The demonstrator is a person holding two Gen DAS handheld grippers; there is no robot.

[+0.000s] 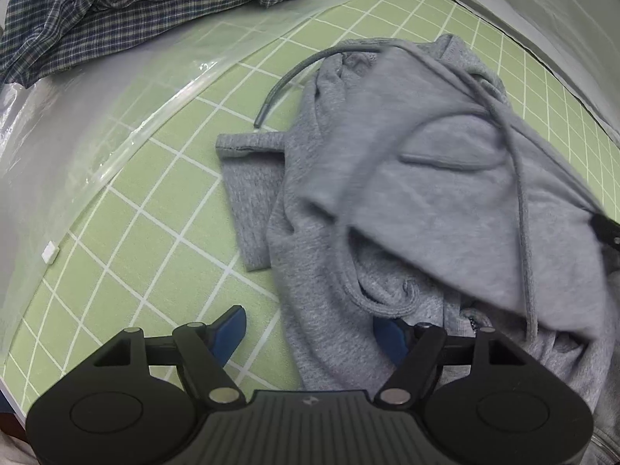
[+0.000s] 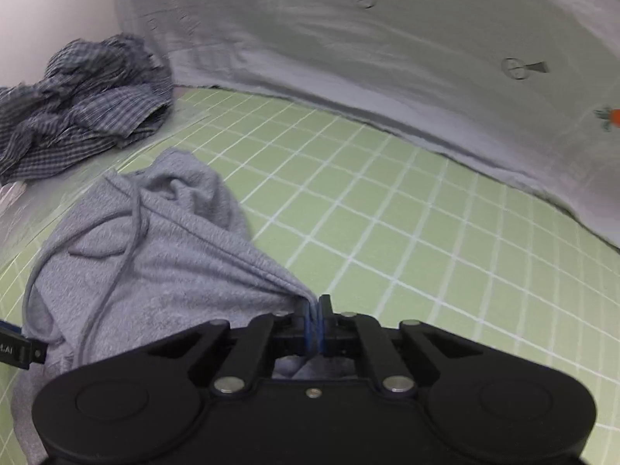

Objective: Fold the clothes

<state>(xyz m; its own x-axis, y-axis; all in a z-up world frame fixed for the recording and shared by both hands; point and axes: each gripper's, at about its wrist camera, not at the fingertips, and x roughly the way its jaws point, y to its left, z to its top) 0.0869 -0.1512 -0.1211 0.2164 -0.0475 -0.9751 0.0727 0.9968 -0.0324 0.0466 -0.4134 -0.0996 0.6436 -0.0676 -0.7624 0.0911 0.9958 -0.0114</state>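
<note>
Both grippers angle down: right gripper [image 2: 314,310] pinching hoodie [image 2: 155,255].

We see a heather-grey hoodie [image 1: 426,193] with a matching grey drawstring [image 1: 523,209] – one darker grey tip lies on the mat. The mat [image 1: 162,209] is pale green, ruled with a white grid. Beyond it we note a crumpled shirt [image 1: 116,11] in a navy-and-white check. The backdrop cloth [image 2: 348,58] is plain grey, printed with faint circled marks and one small orange motif [image 2: 614,116]. Both gripper bodies are black – the left gripper [image 1: 310,329] and right gripper [image 2: 314,310] carry blue pads.
</note>
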